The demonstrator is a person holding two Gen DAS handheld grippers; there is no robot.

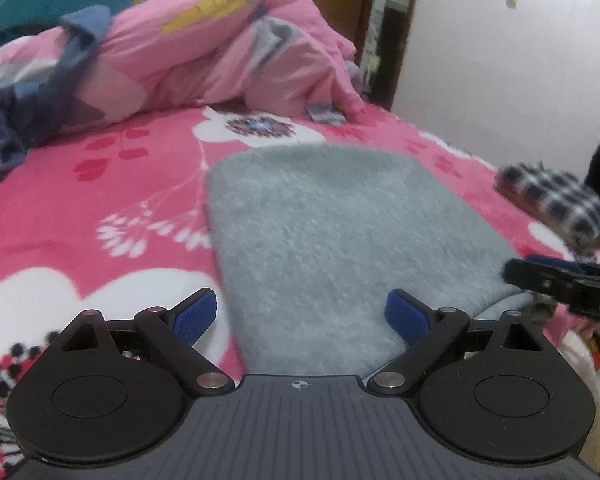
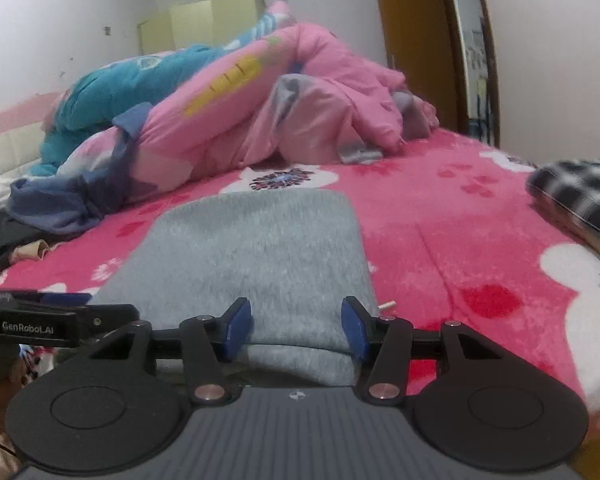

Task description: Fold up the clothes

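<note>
A grey fleece garment point(image 1: 324, 240) lies folded flat on the pink floral bedspread point(image 1: 80, 200); it also shows in the right wrist view point(image 2: 256, 252). My left gripper point(image 1: 300, 316) is open wide over the garment's near left edge, nothing between its blue pads. My right gripper point(image 2: 296, 330) is open over the garment's near right edge, where a doubled hem shows; it appears at the right in the left wrist view point(image 1: 560, 284). The left gripper shows at the left of the right wrist view point(image 2: 52, 320).
A pink quilt point(image 2: 268, 112) and a teal pillow point(image 2: 140, 84) are heaped at the far side, with blue clothes point(image 2: 68, 196) at the left. A black-and-white checked cloth point(image 2: 580, 196) lies at the right bed edge. A wooden door frame point(image 2: 416, 40) stands beyond.
</note>
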